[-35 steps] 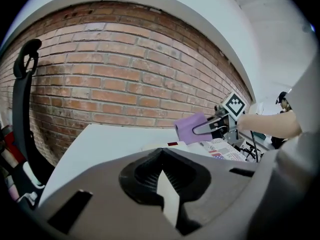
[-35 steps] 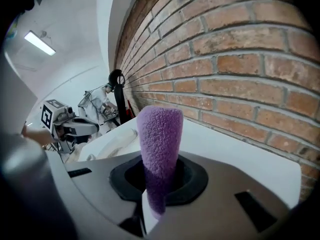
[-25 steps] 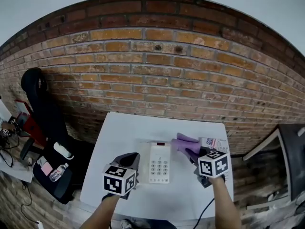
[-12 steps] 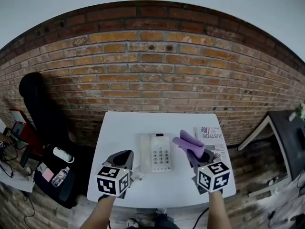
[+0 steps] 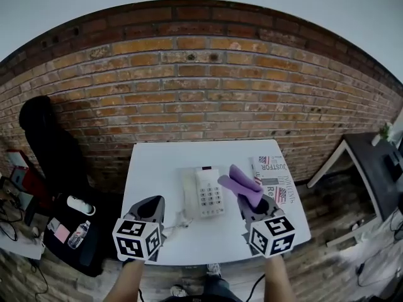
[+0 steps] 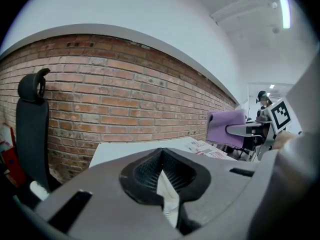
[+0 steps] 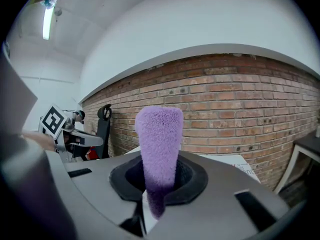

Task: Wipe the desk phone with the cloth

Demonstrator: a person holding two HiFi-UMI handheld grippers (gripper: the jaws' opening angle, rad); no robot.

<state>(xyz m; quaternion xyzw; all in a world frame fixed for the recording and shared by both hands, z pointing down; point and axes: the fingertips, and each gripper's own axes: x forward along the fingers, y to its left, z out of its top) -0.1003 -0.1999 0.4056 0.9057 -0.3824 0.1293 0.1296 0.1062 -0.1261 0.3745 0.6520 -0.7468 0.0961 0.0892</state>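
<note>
A white desk phone (image 5: pixel 206 194) lies in the middle of the white table (image 5: pixel 164 165). My right gripper (image 5: pixel 250 201) is shut on a purple cloth (image 5: pixel 239 184), which sticks up just right of the phone, over its right edge. In the right gripper view the cloth (image 7: pixel 159 144) stands upright between the jaws of the right gripper (image 7: pixel 159 184). My left gripper (image 5: pixel 153 205) hovers at the front left of the table, left of the phone, and in its own view the left gripper (image 6: pixel 162 171) is shut with nothing held. That view also shows the cloth (image 6: pixel 224 126).
A folded newspaper (image 5: pixel 274 178) lies at the table's right, past the cloth. The phone's cord (image 5: pixel 179 222) trails toward the front edge. A black chair (image 5: pixel 44 137) stands at left by the brick wall, and a dark side desk (image 5: pixel 378 162) at right.
The head view has swung, and the table now sits more centred. Both grippers are lower in frame, nearer the table's front edge. The cloth stays in the right gripper.
</note>
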